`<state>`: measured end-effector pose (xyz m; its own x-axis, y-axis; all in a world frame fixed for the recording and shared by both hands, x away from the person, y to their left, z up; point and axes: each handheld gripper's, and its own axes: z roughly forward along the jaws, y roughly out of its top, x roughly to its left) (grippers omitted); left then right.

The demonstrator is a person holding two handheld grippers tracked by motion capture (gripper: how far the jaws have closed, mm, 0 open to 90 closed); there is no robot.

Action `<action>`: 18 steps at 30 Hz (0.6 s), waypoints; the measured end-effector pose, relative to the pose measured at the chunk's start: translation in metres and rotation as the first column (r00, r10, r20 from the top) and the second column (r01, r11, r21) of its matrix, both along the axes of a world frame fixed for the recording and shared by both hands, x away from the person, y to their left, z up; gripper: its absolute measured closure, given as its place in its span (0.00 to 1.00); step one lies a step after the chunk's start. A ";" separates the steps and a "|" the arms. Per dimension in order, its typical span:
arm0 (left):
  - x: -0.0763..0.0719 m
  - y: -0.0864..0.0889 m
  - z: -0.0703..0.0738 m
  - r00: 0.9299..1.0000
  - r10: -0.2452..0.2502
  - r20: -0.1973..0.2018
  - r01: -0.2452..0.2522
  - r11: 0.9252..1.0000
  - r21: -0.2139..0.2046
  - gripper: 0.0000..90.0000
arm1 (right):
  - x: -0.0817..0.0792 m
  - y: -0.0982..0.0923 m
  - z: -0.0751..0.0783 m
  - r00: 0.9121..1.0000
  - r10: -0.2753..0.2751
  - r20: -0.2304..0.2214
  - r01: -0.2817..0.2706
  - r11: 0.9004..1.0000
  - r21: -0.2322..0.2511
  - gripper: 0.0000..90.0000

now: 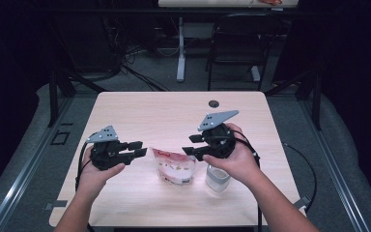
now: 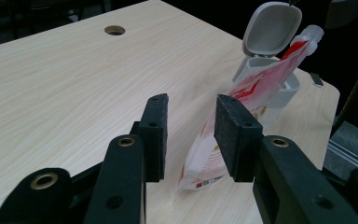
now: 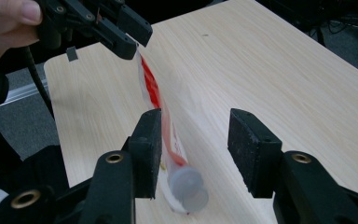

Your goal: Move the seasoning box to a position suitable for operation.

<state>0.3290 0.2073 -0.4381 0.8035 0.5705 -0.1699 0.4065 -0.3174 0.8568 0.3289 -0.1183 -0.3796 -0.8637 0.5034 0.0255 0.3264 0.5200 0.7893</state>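
A red-and-white spouted pouch (image 1: 176, 166) stands tilted on the wooden table (image 1: 174, 111) between my two grippers. My left gripper (image 1: 140, 149) points right at its left edge. In the left gripper view its jaws (image 2: 192, 100) stand apart with bare table between them, and the pouch (image 2: 242, 93) rises just past the right pad. My right gripper (image 3: 196, 116) is open around the pouch's capped spout (image 3: 189, 189), with the pads clear of it. Beneath my right hand sits a clear container (image 1: 217, 179), its white flip lid (image 2: 272, 28) open.
A round cable hole (image 1: 214, 103) lies near the table's far edge. Beyond the table are a black chair (image 1: 236, 43), a white table leg (image 1: 180, 48) and cables on the floor. Each gripper trails a cable off the near edge.
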 end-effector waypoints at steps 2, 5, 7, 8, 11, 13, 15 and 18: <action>0.001 0.000 -0.001 1.000 0.001 0.000 -0.001 1.000 0.005 0.72 | 0.003 0.004 0.002 1.000 0.002 0.004 -0.002 1.000 -0.007 0.62; 0.001 0.000 -0.003 1.000 0.005 -0.007 -0.005 1.000 0.008 0.71 | 0.008 0.009 0.004 1.000 0.003 0.000 -0.003 1.000 -0.021 0.65; 0.002 0.001 -0.003 1.000 0.004 -0.007 -0.004 1.000 0.014 0.71 | 0.010 0.012 0.005 1.000 0.005 -0.005 -0.005 0.999 -0.039 0.69; 0.002 0.001 -0.003 1.000 0.004 -0.006 -0.004 1.000 0.013 0.70 | 0.011 0.014 0.005 1.000 0.008 -0.004 -0.008 0.999 -0.044 0.72; 0.002 0.003 -0.003 1.000 -0.002 -0.006 0.002 1.000 0.005 0.69 | 0.014 0.019 0.006 1.000 0.023 -0.021 -0.024 0.998 -0.053 0.71; 0.001 0.004 -0.002 1.000 -0.004 -0.002 0.004 1.000 0.007 0.69 | 0.015 0.022 0.007 1.000 0.022 -0.016 -0.023 0.998 -0.054 0.69; 0.001 0.005 -0.001 1.000 -0.003 0.004 0.003 1.000 0.011 0.69 | 0.016 0.024 0.007 1.000 0.027 -0.014 -0.028 0.998 -0.055 0.68; 0.001 0.006 -0.001 1.000 0.007 0.004 -0.007 1.000 0.014 0.67 | 0.017 0.028 0.007 0.999 0.041 -0.010 -0.042 0.997 -0.058 0.67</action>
<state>0.3304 0.2135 -0.4390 0.8001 0.5787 -0.1583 0.4050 -0.3264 0.8541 0.3460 -0.0903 -0.3724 -0.8837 0.4681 0.0045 0.3101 0.5782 0.7547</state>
